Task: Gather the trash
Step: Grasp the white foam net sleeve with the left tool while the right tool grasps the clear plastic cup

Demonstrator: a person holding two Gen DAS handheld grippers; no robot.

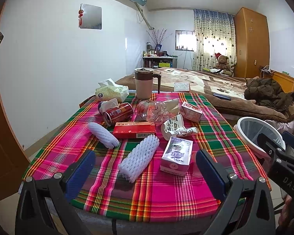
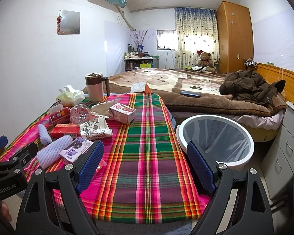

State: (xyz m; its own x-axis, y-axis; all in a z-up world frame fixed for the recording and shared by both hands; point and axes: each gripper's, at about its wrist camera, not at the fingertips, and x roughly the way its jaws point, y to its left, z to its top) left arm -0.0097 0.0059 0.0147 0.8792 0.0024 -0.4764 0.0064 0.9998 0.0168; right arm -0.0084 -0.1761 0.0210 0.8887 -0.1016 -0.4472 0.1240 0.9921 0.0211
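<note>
- 2 views differ: only the right wrist view shows the whole white round trash bin (image 2: pixel 215 140) with its sheer liner, on the floor just beside the plaid-clothed table (image 2: pixel 147 137); the left wrist view shows the red drink can (image 1: pixel 118 112) lying on its side.
- The left gripper (image 1: pixel 145 166) is spread wide, holding nothing, hovering near the table's near edge.
- The right gripper (image 2: pixel 145 162) is equally spread and empty.
- The white foam fruit net (image 1: pixel 139 159) lies between the left fingers' line, long axis running diagonally toward the far right; the purple milk carton (image 1: pixel 176 157) lies just beside it.
</note>
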